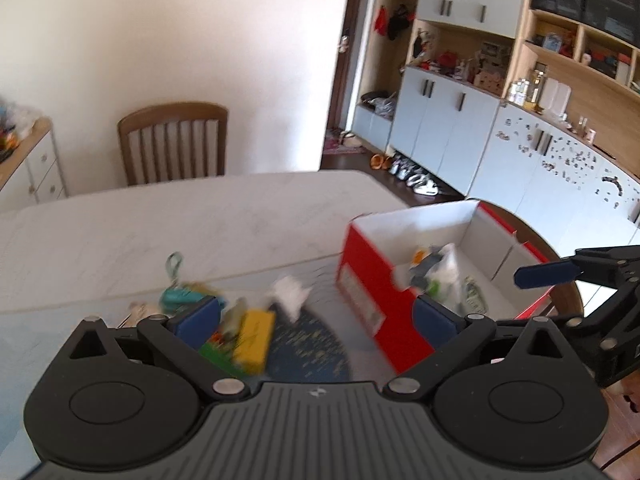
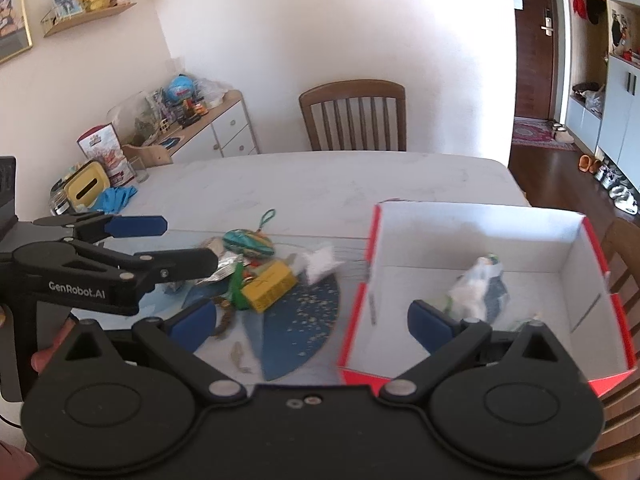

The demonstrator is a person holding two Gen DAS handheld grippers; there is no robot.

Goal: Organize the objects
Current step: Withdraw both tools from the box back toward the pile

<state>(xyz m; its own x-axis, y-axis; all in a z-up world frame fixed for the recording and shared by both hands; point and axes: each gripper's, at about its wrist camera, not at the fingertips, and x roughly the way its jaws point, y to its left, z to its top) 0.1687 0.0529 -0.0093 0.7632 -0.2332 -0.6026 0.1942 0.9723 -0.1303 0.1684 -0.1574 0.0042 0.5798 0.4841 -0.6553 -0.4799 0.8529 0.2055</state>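
A red shoebox with a white inside stands open on the table's right part; a white and blue bag and other small items lie in it. Left of the box a loose pile rests by a blue mat: a yellow box, a teal pouch, a white crumpled piece. My right gripper is open and empty, above the box's near left corner. My left gripper is open and empty too, hovering left of the pile. In the blurred left wrist view the left gripper spans the yellow box and the shoebox.
A wooden chair stands at the table's far side. A yellow tissue box, a blue cloth and a glass sit at the far left of the table. A cluttered sideboard lines the wall.
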